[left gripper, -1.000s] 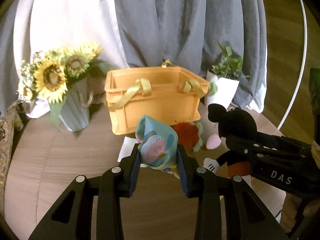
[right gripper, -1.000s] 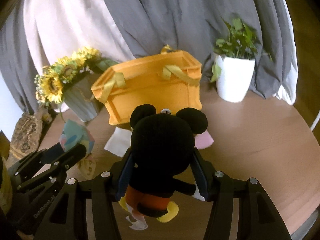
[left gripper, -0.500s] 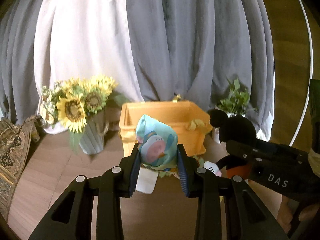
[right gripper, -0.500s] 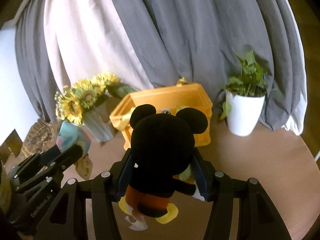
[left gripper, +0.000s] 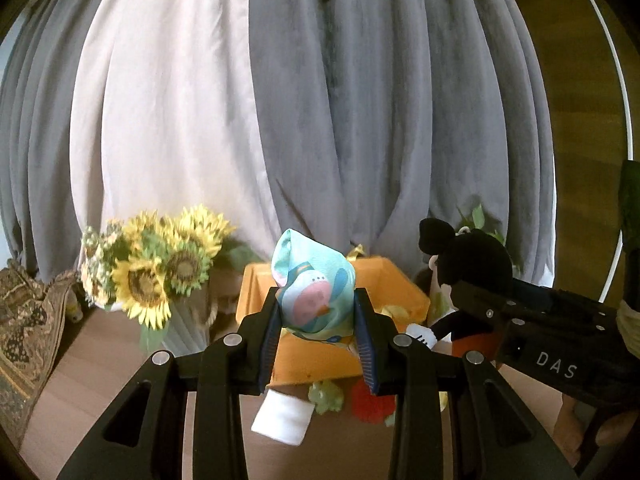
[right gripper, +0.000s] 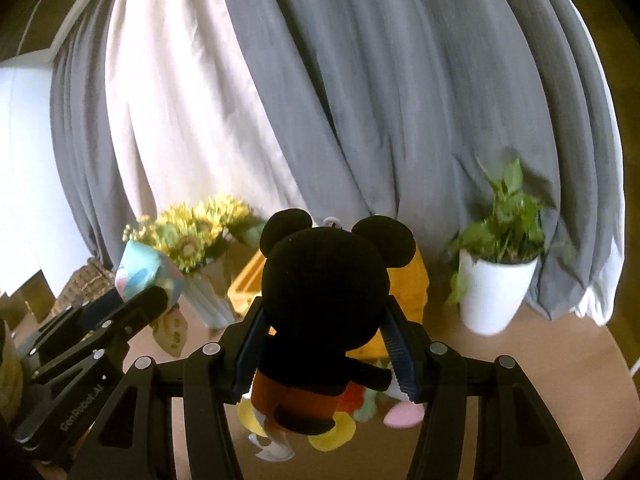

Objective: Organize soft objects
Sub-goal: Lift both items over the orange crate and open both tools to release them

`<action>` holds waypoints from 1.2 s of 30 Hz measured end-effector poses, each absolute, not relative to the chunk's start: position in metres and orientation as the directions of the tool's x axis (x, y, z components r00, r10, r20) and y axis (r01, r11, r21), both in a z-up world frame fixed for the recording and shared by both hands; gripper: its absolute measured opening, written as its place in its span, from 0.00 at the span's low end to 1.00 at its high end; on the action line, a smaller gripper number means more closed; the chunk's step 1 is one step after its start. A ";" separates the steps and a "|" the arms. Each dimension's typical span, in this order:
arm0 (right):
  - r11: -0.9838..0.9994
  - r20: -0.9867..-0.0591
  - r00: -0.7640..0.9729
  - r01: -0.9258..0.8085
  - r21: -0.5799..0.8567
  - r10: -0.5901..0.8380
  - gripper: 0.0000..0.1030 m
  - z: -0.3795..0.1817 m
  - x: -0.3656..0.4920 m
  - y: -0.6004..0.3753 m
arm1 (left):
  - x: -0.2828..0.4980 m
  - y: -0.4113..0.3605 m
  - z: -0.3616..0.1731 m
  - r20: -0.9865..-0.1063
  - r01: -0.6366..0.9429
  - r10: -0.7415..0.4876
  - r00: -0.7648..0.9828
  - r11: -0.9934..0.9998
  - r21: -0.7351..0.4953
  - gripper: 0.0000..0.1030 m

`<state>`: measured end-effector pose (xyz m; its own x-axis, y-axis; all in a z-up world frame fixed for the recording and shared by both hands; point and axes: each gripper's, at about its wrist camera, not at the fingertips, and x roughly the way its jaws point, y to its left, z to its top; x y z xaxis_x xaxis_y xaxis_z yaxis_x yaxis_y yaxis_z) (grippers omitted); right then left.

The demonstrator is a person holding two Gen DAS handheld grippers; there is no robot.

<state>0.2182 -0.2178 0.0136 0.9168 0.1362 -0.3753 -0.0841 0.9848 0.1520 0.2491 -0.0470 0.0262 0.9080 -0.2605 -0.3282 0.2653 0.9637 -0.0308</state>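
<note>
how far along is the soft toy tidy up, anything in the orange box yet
Done: the orange plastic crate shows only something yellowish inside, unclear what. In hand: the left gripper clamps a light blue printed plush; the right gripper clamps a black mouse plush; both are raised near the crate. Left: a red-and-green soft toy and white folded cloth lie on the wooden table.

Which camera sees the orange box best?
The left wrist view: the orange box shows its open top and front wall behind the blue toy. In the right wrist view the mouse plush hides most of it.
</note>
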 end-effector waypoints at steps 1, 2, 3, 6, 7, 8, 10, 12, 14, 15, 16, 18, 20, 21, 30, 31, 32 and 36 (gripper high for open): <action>0.985 -0.365 0.921 -0.086 0.150 0.136 0.55 0.016 0.221 -0.218 | 0.252 -0.048 0.028 -0.323 0.266 -0.261 0.910 0.964 -0.029 0.33; 0.985 -0.359 0.923 -0.086 0.150 0.135 0.55 0.018 0.223 -0.219 | 0.255 -0.049 0.030 -0.317 0.266 -0.261 0.912 0.964 -0.028 0.33; 0.985 -0.352 0.926 -0.088 0.149 0.136 0.55 0.020 0.227 -0.220 | 0.259 -0.049 0.031 -0.312 0.266 -0.261 0.914 0.964 -0.026 0.33; 0.985 -0.334 0.933 -0.091 0.145 0.136 0.55 0.026 0.236 -0.221 | 0.270 -0.050 0.036 -0.295 0.263 -0.258 0.920 0.964 -0.023 0.33; 0.985 -0.328 0.935 -0.093 0.145 0.137 0.55 0.027 0.240 -0.221 | 0.274 -0.051 0.037 -0.291 0.262 -0.257 0.922 0.965 -0.020 0.33; 0.985 -0.324 0.936 -0.094 0.144 0.137 0.55 0.029 0.244 -0.221 | 0.278 -0.051 0.037 -0.289 0.261 -0.256 0.923 0.965 -0.019 0.33; 0.986 -0.318 0.938 -0.095 0.141 0.135 0.55 0.030 0.250 -0.221 | 0.287 -0.051 0.038 -0.282 0.262 -0.256 0.924 0.965 -0.018 0.33; 0.986 -0.314 0.940 -0.095 0.140 0.135 0.55 0.031 0.259 -0.221 | 0.297 -0.051 0.038 -0.281 0.261 -0.255 0.925 0.965 -0.017 0.33; 0.986 -0.313 0.940 -0.095 0.140 0.135 0.55 0.032 0.268 -0.222 | 0.306 -0.051 0.039 -0.280 0.258 -0.251 0.927 0.966 -0.011 0.33; 0.986 -0.313 0.940 -0.093 0.139 0.133 0.55 0.032 0.274 -0.222 | 0.311 -0.052 0.038 -0.277 0.256 -0.248 0.928 0.967 -0.006 0.33; 0.986 -0.314 0.940 -0.092 0.139 0.132 0.55 0.033 0.278 -0.222 | 0.315 -0.052 0.038 -0.274 0.255 -0.246 0.930 0.967 -0.003 0.33; 0.986 -0.318 0.939 -0.090 0.138 0.130 0.55 0.032 0.289 -0.224 | 0.325 -0.052 0.037 -0.272 0.257 -0.247 0.930 0.966 0.002 0.33; 0.987 -0.321 0.939 -0.084 0.135 0.124 0.55 0.032 0.301 -0.226 | 0.334 -0.054 0.036 -0.273 0.259 -0.247 0.930 0.966 0.007 0.33; 0.987 -0.323 0.938 -0.083 0.134 0.123 0.55 0.032 0.305 -0.227 | 0.340 -0.054 0.035 -0.276 0.260 -0.248 0.929 0.966 0.008 0.33; 0.990 -0.346 0.932 -0.069 0.122 0.108 0.55 0.022 0.356 -0.231 | 0.387 -0.061 0.020 -0.302 0.268 -0.250 0.920 0.963 0.018 0.33; 0.990 -0.348 0.932 -0.068 0.120 0.106 0.55 0.021 0.364 -0.231 | 0.393 -0.062 0.018 -0.307 0.268 -0.249 0.918 0.963 0.018 0.33; 0.991 -0.350 0.931 -0.066 0.118 0.104 0.55 0.020 0.368 -0.231 | 0.399 -0.062 0.016 -0.314 0.268 -0.250 0.916 0.963 0.016 0.33; 0.992 -0.357 0.929 -0.058 0.115 0.096 0.55 0.015 0.391 -0.233 | 0.419 -0.063 0.006 -0.341 0.269 -0.252 0.906 0.963 0.005 0.33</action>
